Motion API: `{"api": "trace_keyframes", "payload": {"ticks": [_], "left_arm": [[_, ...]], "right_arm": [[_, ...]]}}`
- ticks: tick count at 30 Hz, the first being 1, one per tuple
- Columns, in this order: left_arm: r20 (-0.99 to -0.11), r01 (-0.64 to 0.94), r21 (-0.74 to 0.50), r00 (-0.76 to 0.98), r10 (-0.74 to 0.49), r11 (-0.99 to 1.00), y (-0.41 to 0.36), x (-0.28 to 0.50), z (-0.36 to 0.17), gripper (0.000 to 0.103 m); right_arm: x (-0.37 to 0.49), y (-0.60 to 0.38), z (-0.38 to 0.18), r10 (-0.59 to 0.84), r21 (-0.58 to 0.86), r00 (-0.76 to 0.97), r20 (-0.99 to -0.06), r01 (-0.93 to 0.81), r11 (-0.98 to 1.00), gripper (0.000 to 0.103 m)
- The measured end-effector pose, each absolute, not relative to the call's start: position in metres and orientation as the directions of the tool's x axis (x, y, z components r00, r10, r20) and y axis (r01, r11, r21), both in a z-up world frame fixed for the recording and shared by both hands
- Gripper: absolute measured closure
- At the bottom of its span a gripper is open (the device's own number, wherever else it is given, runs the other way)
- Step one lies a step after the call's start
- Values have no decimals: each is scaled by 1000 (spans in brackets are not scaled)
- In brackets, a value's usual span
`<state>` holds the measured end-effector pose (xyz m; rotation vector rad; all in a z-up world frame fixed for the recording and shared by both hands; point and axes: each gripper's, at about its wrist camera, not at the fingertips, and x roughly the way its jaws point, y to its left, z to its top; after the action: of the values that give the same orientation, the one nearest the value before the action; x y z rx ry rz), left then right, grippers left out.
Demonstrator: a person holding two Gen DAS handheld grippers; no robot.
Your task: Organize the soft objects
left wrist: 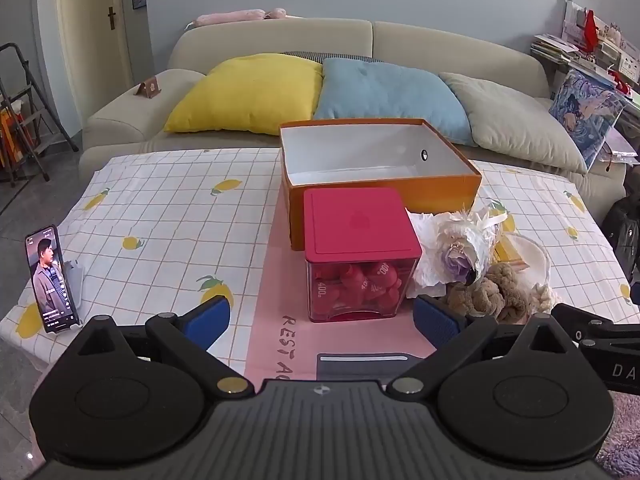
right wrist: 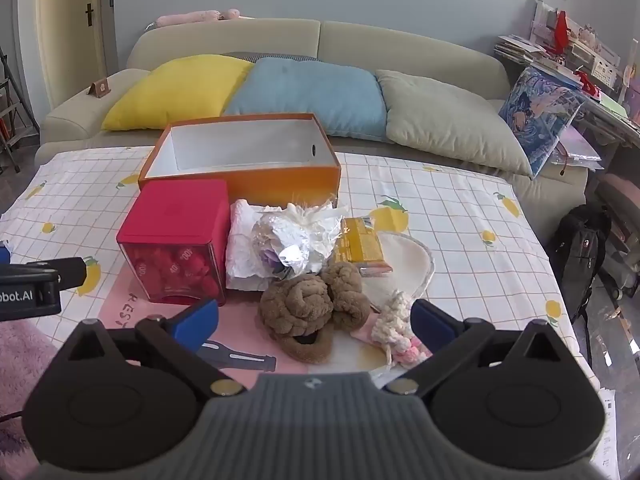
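Nearest each camera, both grippers hang above the front edge of the table, tilted downward toward it. Left gripper: blue fingers spread wide, nothing between them, no contact with any object; beyond the gap sits the clear box with a red lid, holding red pieces. Right gripper: fingers likewise spread wide and released, hovering just short of the soft pile without touching it. Left gripper's dark body also shows at the left edge of the right wrist view, level with the red-lidded box. Soft pile, just beyond the right gripper: brown plush knot in front, a cream and pink yarn piece to its right, a cream round pad behind that, and a crumpled white cloth with a silvery flower behind the plush, touching it. A yellow packet lies beside the flower. Behind the pile and the red-lidded box stands an open orange box, white inside, nothing visible in it. A phone leans upright at the table's left front corner. Farthest back: a sofa with yellow, blue and beige cushions.
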<state>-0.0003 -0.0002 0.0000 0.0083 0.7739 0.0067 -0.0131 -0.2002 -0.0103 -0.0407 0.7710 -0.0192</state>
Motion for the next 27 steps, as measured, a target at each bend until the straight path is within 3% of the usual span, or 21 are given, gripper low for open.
{"api": "trace_keyframes", "payload": {"ticks": [27], "left_arm": [[-704,5,27,710,15,1000,2,2,1,0]], "right_arm": [[-12,-200,-10,-52,-61,719,-693,13,998,3]]}}
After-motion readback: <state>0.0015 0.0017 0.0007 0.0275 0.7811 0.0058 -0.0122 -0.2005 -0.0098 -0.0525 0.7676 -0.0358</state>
